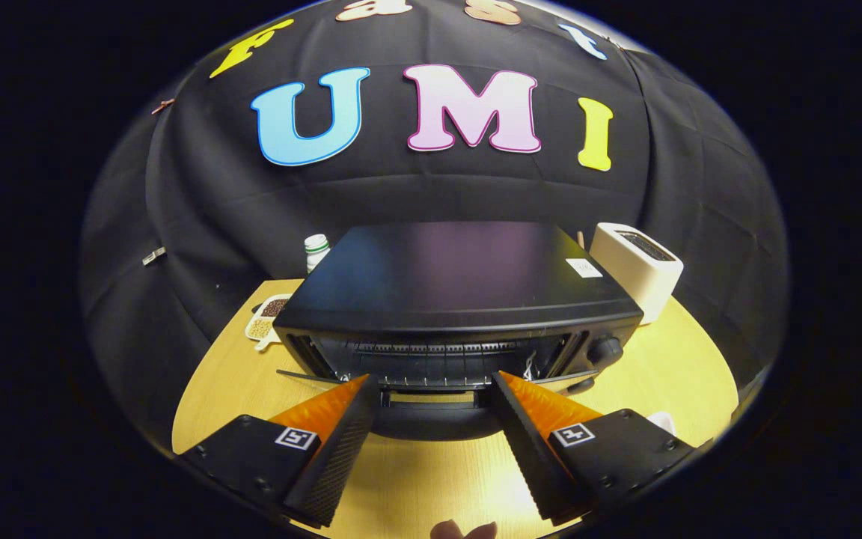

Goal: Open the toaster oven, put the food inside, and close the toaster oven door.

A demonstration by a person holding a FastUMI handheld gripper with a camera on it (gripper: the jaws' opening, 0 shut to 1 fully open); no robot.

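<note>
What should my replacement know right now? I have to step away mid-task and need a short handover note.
Hand-held gripper: open, fingers spread either side of the toaster oven's door handle, nothing held.
Toaster oven: mid-table, door appears lowered toward the gripper, rack visible inside.
Food: none seen inside the oven; a divided dish of grains sits left of the oven, a white toaster on its right.
Done: door seems open, or nearly so.
Left: load the food, close the door.
</note>
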